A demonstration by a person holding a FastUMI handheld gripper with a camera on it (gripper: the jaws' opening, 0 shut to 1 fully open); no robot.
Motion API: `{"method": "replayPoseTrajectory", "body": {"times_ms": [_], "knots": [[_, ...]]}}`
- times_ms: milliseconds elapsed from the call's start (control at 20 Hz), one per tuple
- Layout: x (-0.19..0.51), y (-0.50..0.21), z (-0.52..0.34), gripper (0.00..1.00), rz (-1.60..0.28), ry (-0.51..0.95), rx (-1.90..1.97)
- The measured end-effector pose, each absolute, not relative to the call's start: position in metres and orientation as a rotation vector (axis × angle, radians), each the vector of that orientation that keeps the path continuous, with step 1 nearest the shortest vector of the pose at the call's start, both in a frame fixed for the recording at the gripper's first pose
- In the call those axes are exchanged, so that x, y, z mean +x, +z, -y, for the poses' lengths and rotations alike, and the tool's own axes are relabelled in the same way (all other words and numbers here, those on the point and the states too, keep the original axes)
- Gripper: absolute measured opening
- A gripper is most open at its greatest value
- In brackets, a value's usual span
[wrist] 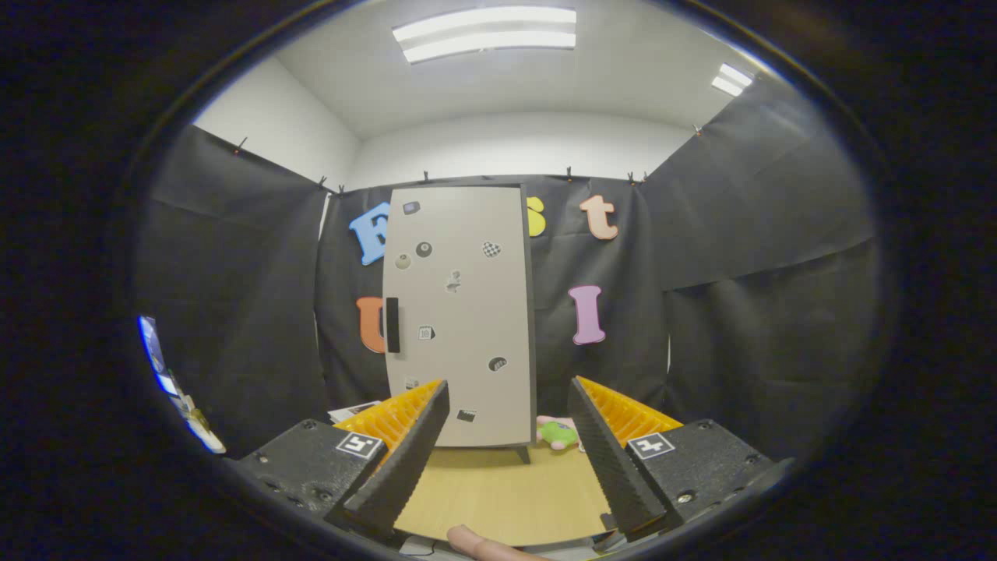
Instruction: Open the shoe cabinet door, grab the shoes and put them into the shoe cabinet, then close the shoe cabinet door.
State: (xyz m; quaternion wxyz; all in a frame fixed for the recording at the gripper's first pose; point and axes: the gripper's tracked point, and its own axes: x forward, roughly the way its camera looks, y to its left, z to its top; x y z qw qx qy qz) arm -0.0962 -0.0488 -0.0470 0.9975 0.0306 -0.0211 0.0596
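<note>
Two fingers of the gripper [508, 389] stand wide apart, holding nothing, before the closed shoe cabinet [459, 312].

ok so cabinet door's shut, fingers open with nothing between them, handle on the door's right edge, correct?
Not quite: the handle sits on the left edge of the door, per the gripper view. The rest holds: door shut, gripper fingers open, empty.

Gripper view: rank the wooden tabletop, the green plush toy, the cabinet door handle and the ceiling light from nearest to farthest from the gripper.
1. Wooden tabletop, between the open fingers of the gripper.
2. Green plush toy, beyond the fingers, at the cabinet's foot.
3. Cabinet door handle, on the closed door.
4. Ceiling light, overhead, farthest.
</note>
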Motion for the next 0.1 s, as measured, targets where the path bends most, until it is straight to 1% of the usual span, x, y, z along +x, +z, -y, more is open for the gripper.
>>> {"method": "replayPoseTrajectory", "body": {"times_ms": [100], "knots": [[-0.0978,-0.0492,0.0438,0.99,0.040,0.130,0.054]]}}
